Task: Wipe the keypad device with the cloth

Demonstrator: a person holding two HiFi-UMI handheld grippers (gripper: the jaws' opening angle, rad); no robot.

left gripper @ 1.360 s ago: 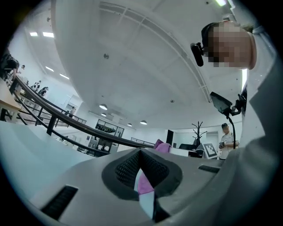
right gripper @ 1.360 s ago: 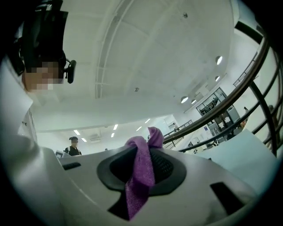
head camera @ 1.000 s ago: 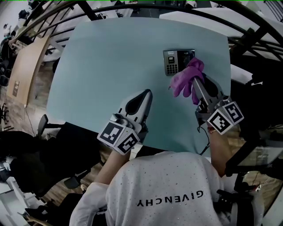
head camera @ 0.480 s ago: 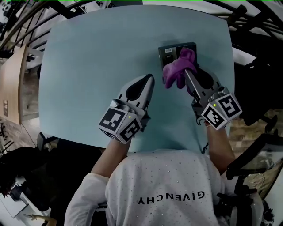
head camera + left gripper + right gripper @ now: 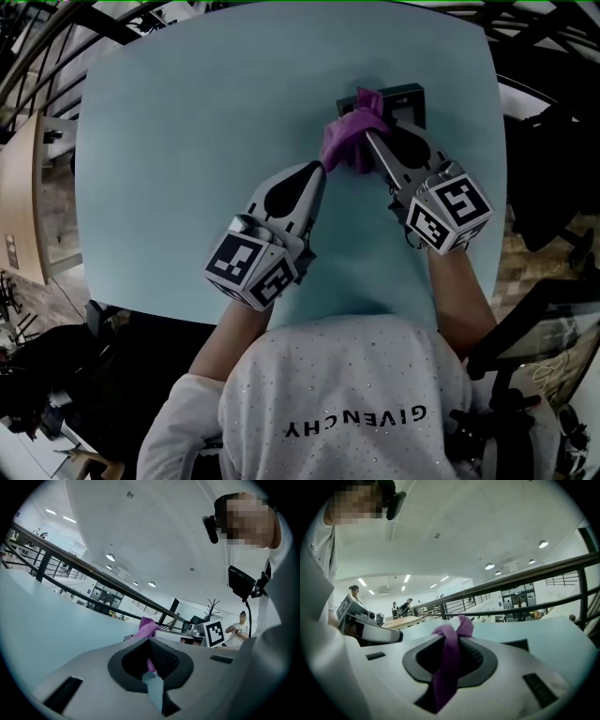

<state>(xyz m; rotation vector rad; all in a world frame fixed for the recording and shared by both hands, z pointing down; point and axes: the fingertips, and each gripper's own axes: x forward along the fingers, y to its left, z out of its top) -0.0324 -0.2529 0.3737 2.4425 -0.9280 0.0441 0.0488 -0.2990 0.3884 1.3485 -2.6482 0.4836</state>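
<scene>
A wide pale blue-green surface (image 5: 187, 141) fills most of the head view. At its near edge stands the person (image 5: 347, 394), in a white shirt, with both arms stretched forward over it.

The left claw (image 5: 317, 171) lies low over the middle of the surface and points to the far right. Its two jaws are pressed together and there is nothing between them. Its tip is just beside the near edge of the cloth, and it is not possible to say if it touches. In the left gripper view this claw (image 5: 150, 656) shows the purple cloth (image 5: 149, 627) beyond the narrow gap.

The right claw (image 5: 370, 141) points to the far side of the surface and is pinching the cloth. In the right gripper view a purple strip runs down between its jaws (image 5: 452, 656).

The keypad device (image 5: 405, 97), dark and flat, lies near the far edge of the surface. The cloth (image 5: 349, 141) is bunched over its left part, and only the right part is visible.
</scene>
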